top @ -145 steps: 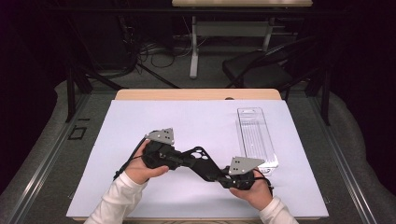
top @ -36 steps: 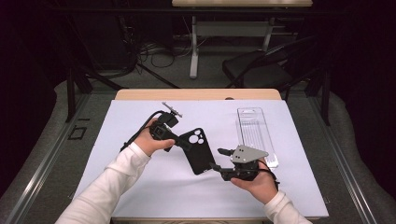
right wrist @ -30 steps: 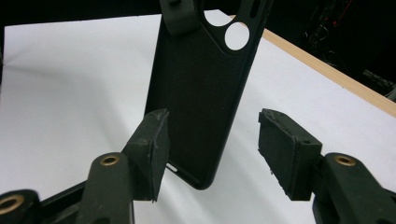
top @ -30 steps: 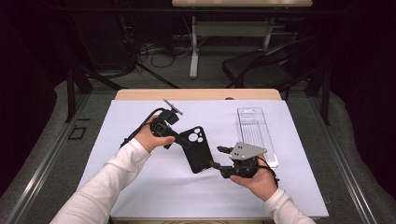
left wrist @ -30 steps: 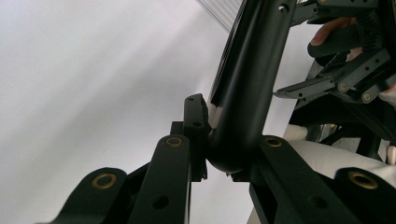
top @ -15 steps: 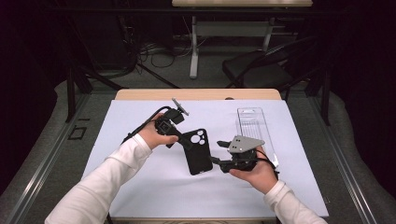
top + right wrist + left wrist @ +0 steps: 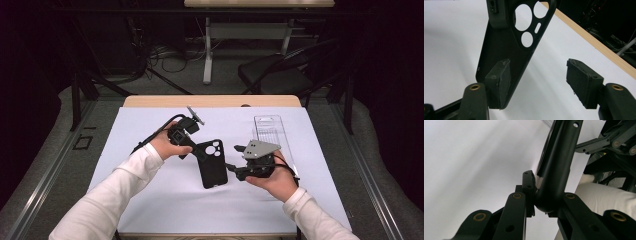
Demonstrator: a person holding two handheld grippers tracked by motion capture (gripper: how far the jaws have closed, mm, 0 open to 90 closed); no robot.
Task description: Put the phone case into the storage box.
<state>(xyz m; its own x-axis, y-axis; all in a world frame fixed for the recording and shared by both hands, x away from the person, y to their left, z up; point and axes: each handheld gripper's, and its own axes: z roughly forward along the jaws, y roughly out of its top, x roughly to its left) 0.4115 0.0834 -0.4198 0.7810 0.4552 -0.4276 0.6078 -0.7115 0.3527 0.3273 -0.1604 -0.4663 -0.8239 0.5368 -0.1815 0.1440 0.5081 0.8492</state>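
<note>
High view: left gripper (image 7: 196, 148) pinching phone case (image 7: 212, 163) by top edge; right gripper (image 7: 234, 168) jaws just opening, spread beside case's lower corner. Handover step; next, right hand pulls clear.

My phone case (image 7: 212, 167) is plain matte black, as are both my grippers' jaws with their brass-coloured pins. It sits over a pale lilac-white mat (image 7: 150, 200); beyond the mat's far edge runs a light wood table (image 7: 210, 101).
</note>
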